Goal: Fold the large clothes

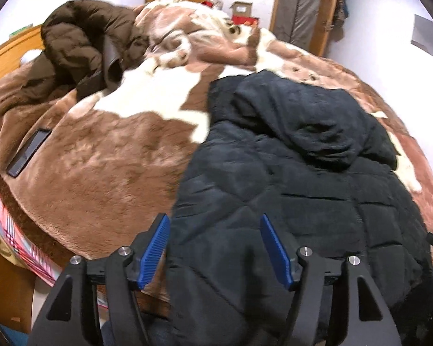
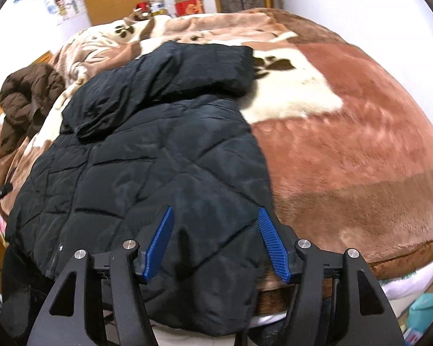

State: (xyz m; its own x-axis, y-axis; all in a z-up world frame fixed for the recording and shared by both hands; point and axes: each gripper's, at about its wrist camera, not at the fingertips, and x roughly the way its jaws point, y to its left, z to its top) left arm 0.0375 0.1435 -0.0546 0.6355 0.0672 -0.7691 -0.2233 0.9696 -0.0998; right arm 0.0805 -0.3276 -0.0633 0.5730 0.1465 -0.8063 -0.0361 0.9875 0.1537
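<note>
A black quilted hooded jacket [image 1: 303,178] lies flat on the bed, its hood at the far end and its hem hanging over the near edge. It also shows in the right wrist view [image 2: 147,158]. My left gripper [image 1: 215,225] is open, its blue pads spread over the jacket's left hem edge. My right gripper [image 2: 215,219] is open over the jacket's right hem edge. Neither holds anything. A brown puffer jacket [image 1: 83,43] lies bunched at the far left of the bed, and shows small in the right wrist view [image 2: 26,95].
The bed is covered by a brown and white plush blanket [image 1: 106,150] with paw prints [image 2: 274,63]. A dark phone [image 1: 29,152] lies on the blanket at left. A wooden headboard [image 1: 8,52], a wardrobe and boxes [image 2: 184,0] stand behind.
</note>
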